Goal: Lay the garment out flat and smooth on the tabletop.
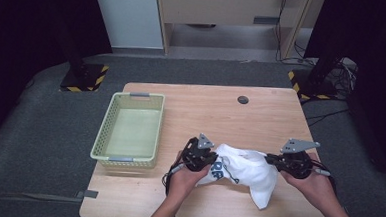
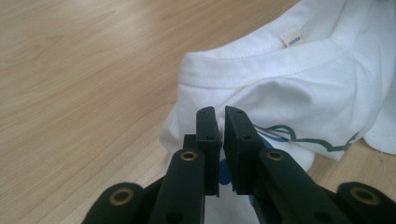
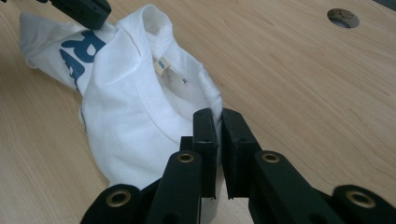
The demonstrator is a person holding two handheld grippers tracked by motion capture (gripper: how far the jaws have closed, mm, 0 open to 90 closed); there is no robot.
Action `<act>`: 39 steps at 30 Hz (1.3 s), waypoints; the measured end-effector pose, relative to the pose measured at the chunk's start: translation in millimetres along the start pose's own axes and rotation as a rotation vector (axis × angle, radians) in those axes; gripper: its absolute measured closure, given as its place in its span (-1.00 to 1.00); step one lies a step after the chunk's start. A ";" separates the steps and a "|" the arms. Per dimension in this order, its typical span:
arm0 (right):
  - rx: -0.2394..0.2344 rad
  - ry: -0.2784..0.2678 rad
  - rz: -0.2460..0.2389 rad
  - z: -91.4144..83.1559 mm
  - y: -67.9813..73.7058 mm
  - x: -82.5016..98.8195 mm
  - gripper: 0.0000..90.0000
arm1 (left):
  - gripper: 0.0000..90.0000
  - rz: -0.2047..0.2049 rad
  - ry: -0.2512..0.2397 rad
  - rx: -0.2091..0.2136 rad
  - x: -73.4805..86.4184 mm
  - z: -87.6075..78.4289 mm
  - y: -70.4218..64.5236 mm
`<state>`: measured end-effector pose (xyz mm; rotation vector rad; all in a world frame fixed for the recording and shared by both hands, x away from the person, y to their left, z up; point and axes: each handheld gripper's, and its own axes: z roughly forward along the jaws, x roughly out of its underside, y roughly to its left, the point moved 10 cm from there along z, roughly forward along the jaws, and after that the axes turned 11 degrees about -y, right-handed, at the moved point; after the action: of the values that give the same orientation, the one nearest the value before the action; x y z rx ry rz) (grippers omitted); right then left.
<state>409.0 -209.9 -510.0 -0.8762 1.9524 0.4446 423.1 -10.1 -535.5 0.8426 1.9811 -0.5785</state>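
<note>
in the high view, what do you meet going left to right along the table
basket → left tongs → white shirt → right tongs

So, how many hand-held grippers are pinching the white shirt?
2: the left hand-held gripper grips the white shirt at its left edge, the right hand-held gripper at its right, near the collar.

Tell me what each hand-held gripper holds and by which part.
Left hand-held gripper: white T-shirt, pinched at a fold beside the blue print. Right hand-held gripper: same shirt, near the collar.
</note>
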 end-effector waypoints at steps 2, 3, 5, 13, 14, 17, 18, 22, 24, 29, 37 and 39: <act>0.000 0.002 -0.002 0.0 0.5 -0.5 0.90 | 0.95 0.005 0.007 0.004 1.0 0.8 1.0; -0.001 0.004 -0.003 0.3 0.8 -0.3 0.90 | 0.96 0.002 0.010 0.006 2.2 1.4 1.6; -0.001 0.004 -0.004 0.4 1.4 -0.6 0.90 | 0.92 -0.004 0.014 0.001 5.0 2.5 3.3; -0.002 0.006 -0.009 1.6 2.5 -2.4 0.89 | 0.57 -0.060 -0.018 -0.001 3.1 8.6 7.8; -0.002 0.005 -0.010 1.7 2.7 -2.5 0.89 | 0.63 -0.066 -0.021 0.011 2.6 10.2 6.3; -0.001 0.003 -0.006 1.6 2.4 -2.4 0.89 | 0.78 -0.061 -0.006 0.014 5.1 14.7 4.9; 0.000 0.001 -0.005 1.5 2.1 -2.1 0.89 | 0.78 -0.062 -0.005 0.013 5.9 15.5 4.9; 0.003 0.003 -0.003 0.0 0.5 -0.1 0.89 | 0.57 -0.074 -0.008 -0.004 8.4 15.7 8.0; 0.004 0.003 0.001 -0.6 -0.3 0.8 0.89 | 0.55 -0.079 -0.010 -0.001 10.2 15.4 8.3; 0.005 0.003 0.002 -1.2 -0.1 2.1 0.90 | 0.84 -0.090 0.005 0.034 15.4 16.0 6.6; 0.011 0.000 0.002 -3.1 -1.6 1.0 0.90 | 0.97 -0.079 -0.017 0.044 6.5 7.5 4.2; 0.016 -0.007 0.000 -4.9 -2.2 -0.3 0.90 | 0.97 -0.070 -0.029 0.039 2.3 2.2 4.5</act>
<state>407.8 -214.3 -507.1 -0.8631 1.9470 0.4317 426.8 -7.9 -538.8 0.7866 1.9845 -0.6684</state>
